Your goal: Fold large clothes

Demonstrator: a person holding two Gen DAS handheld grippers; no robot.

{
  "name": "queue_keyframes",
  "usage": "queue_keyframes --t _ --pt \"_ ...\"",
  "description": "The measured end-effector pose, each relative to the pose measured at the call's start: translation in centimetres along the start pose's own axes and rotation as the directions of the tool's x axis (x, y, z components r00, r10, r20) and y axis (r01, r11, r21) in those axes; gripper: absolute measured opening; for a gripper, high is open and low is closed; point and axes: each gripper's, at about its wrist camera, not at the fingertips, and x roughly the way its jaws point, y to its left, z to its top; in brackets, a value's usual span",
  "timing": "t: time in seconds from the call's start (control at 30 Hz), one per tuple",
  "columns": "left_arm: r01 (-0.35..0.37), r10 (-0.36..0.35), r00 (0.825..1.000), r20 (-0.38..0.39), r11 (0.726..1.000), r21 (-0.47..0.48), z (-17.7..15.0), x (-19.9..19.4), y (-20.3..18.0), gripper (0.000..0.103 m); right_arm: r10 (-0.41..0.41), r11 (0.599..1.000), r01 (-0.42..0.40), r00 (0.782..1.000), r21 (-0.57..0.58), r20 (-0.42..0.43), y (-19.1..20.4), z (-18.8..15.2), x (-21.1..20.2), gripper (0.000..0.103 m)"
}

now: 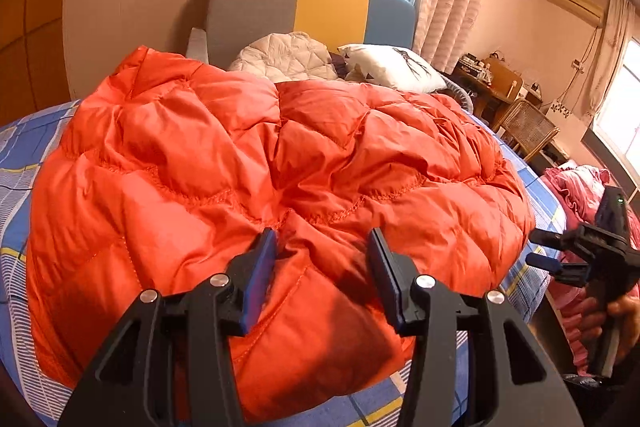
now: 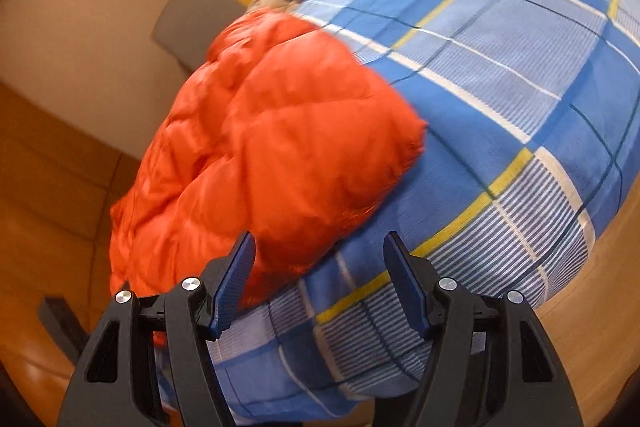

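Note:
A large orange quilted down jacket [image 1: 248,167] lies spread on the blue plaid bed sheet [image 1: 20,155]. My left gripper [image 1: 322,247] is open and empty, its blue-padded fingers hovering just over the jacket's near edge. My right gripper [image 1: 538,249] shows at the right of the left wrist view, held in a hand beyond the jacket's right edge. In the right wrist view the right gripper [image 2: 318,259] is open and empty, above the sheet [image 2: 500,87] at the jacket's edge [image 2: 280,139]. That view is motion-blurred.
A grey, yellow and blue headboard [image 1: 304,11] stands at the far end, with a white quilted item [image 1: 286,59] and a white pillow [image 1: 390,67] before it. A wicker chair [image 1: 526,127] and desk stand at right. Pink bedding [image 1: 580,187] lies beside the bed.

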Motion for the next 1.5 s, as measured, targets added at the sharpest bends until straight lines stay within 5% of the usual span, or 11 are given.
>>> queue_keyframes --t 0.3,0.47,0.67,0.83,1.37,1.5 --pt "0.043 -0.043 0.999 -0.003 0.998 0.051 0.0 -0.8 0.6 0.047 0.070 0.991 -0.070 0.998 0.112 0.001 -0.8 2.1 2.3 0.066" --pt "0.019 -0.018 1.000 -0.010 0.988 0.155 0.0 -2.0 1.2 0.049 0.107 0.983 -0.107 0.994 0.148 0.009 -1.3 2.5 3.1 0.066" --pt "-0.001 0.012 0.999 -0.037 0.953 0.304 -0.6 -1.9 1.6 0.050 0.065 0.994 -0.064 0.998 0.087 0.000 -0.8 2.6 3.3 0.045" --pt "-0.001 0.015 0.999 -0.036 0.930 0.367 -0.8 -2.0 1.4 0.050 0.046 0.997 -0.045 0.999 0.062 -0.012 -0.7 2.8 3.3 0.043" --pt "-0.006 0.016 1.000 -0.022 0.923 0.385 -0.8 -3.3 1.2 0.051 0.034 0.997 -0.032 0.999 0.064 -0.028 -0.6 3.3 3.5 0.045" --pt "-0.021 0.017 1.000 0.015 0.950 0.312 -0.3 -4.8 2.7 0.051 0.030 0.997 -0.028 0.999 0.066 -0.029 -0.5 3.5 3.3 0.045"
